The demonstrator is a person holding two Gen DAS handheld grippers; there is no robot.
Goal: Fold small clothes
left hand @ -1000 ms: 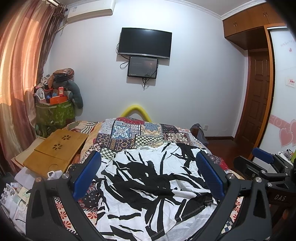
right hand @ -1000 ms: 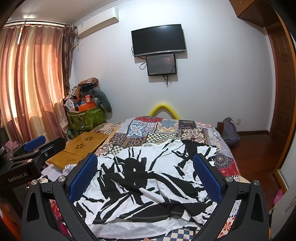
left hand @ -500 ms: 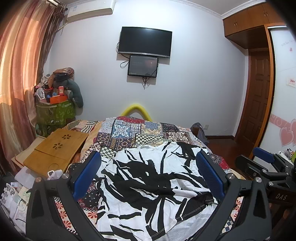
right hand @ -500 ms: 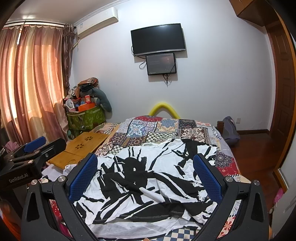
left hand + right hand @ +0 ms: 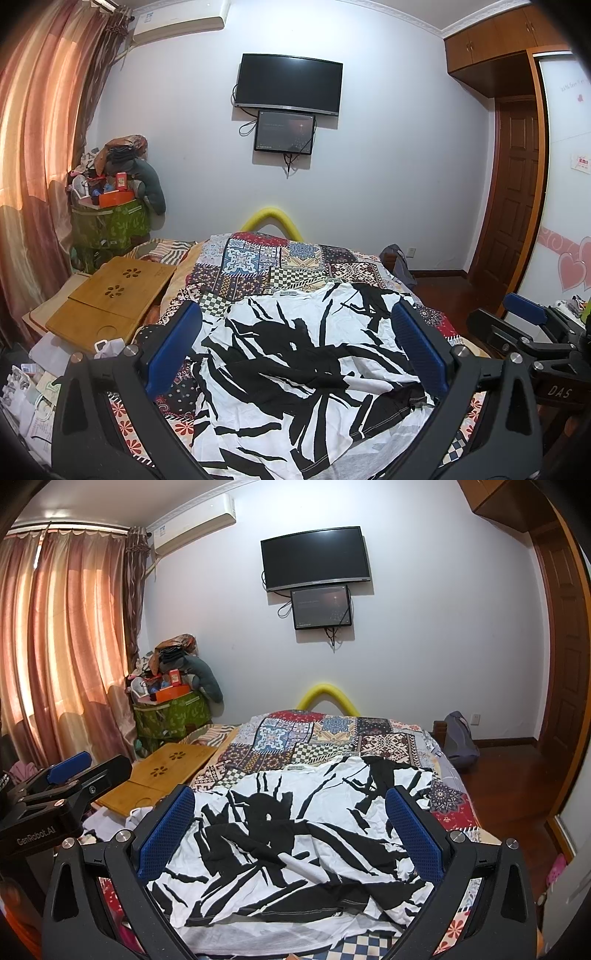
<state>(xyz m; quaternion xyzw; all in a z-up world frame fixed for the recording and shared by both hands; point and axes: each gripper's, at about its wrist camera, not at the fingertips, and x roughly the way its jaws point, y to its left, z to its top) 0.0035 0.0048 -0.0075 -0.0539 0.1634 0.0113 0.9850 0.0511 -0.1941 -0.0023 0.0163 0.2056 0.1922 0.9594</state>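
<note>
1. Almost nothing has moved since the earlier frames: both grippers hang where they were, and the garment's folds in the lower centre look the same.
2. The left gripper [image 5: 295, 347] is held level above the near end of the bed [image 5: 280, 269], pointing toward the far wall; its jaws are spread wide, with nothing between the blue pads [image 5: 173, 347].
3. The right gripper [image 5: 291, 830] takes the same level, forward-pointing pose, its jaws likewise spread and empty. In the left wrist view it shows at the right edge of the frame; the left one shows at the left edge of the right wrist view.
4. The black-and-white patterned shirt [image 5: 306, 354] lies rumpled on the patchwork bedspread [image 5: 314, 742], filling the lower centre of both views, its collar toward the far wall.
5. A wooden lap tray [image 5: 110, 299] rests at the left, beside the bed; a television [image 5: 316, 557] hangs in the upper centre.
</note>
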